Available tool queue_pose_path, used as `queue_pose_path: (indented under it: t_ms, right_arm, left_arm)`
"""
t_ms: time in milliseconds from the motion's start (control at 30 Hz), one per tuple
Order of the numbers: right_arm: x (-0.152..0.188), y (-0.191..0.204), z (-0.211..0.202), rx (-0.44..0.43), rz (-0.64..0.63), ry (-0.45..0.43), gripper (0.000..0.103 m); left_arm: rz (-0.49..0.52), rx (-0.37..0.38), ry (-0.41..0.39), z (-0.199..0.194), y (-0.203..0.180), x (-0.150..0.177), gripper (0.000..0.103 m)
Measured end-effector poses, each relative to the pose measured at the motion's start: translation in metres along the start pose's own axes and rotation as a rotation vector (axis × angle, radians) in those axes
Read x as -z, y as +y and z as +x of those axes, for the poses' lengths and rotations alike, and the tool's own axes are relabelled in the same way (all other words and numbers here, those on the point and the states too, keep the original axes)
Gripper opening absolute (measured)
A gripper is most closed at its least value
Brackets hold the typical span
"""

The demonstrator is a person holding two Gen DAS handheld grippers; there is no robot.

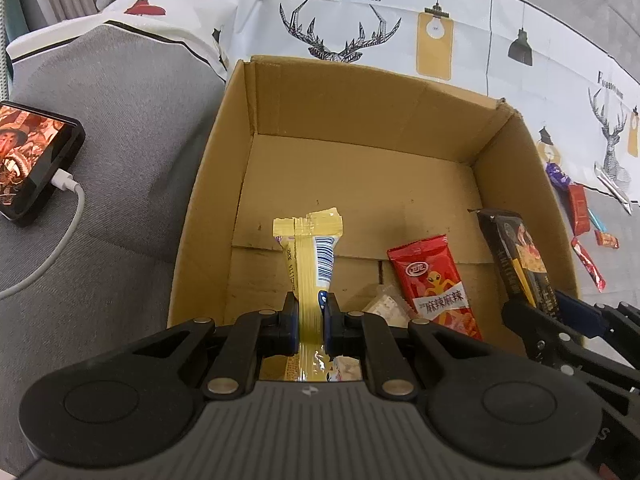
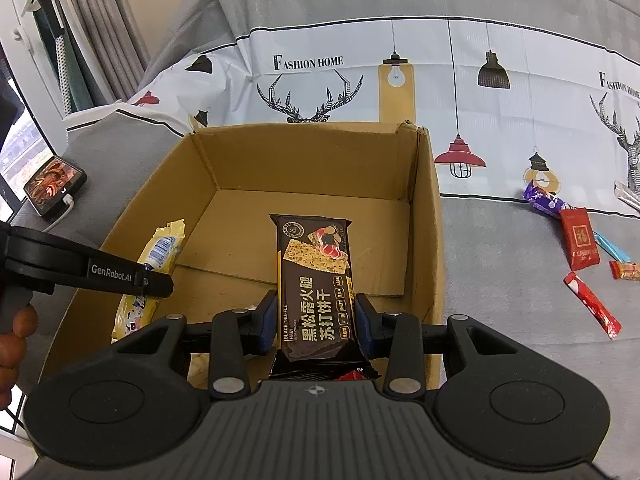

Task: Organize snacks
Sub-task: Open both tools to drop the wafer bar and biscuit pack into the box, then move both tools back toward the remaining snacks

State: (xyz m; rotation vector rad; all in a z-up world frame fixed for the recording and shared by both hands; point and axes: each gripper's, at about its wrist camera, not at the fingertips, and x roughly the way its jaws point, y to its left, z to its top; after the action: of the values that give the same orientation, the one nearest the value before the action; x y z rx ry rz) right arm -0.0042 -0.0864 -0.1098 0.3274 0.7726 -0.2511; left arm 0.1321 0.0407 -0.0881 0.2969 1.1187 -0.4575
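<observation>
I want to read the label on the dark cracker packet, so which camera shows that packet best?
The right wrist view: the dark cracker packet faces the camera front-on between the right gripper jaws, its print legible. The left wrist view shows it only at the right edge, slanted and partly hidden, over the cardboard box.

We see a phone (image 1: 30, 160) with a lit screen lying on the grey sofa (image 1: 120, 128), a white charging cable (image 1: 60, 216) plugged into it, and a white cloth (image 2: 500, 120) printed with deer and lamps behind.
</observation>
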Motion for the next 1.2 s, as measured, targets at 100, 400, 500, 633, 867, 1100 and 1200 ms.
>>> queue_pose_path:
  t_ms: [100,400,500,633,867,1100,1200]
  right_arm:
    - [-0.004,-0.002,-0.001,-0.018,0.013,0.000,0.066]
    - [0.006,-0.011,-0.059,0.035,0.018,-0.053,0.095]
    - [0.013,-0.016,-0.086,0.049,0.046,-0.080,0.095]
    - [0.021,-0.022,-0.123,0.070,0.071,-0.139,0.095]
    - [0.032,-0.037,-0.178,0.094,0.108,-0.225,0.095]
    - [0.043,-0.051,-0.223,0.134,0.127,-0.295,0.095]
    - [0.049,-0.060,-0.238,0.163,0.138,-0.323,0.095]
  left_arm:
    - [0.015,0.008,0.018,0.001,0.000,0.001,0.055]
    - [0.028,-0.048,0.013,-0.045,-0.002,0.024,0.103]
    - [0.050,-0.072,0.016,-0.079,-0.009,0.028,0.103]
    - [0.067,-0.071,-0.044,-0.142,-0.019,0.025,0.103]
    - [0.100,-0.051,-0.202,-0.266,-0.039,0.022,0.103]
    - [0.086,0.037,-0.317,-0.365,-0.062,0.027,0.103]
    - [0.114,0.072,-0.373,-0.392,-0.073,0.038,0.103]
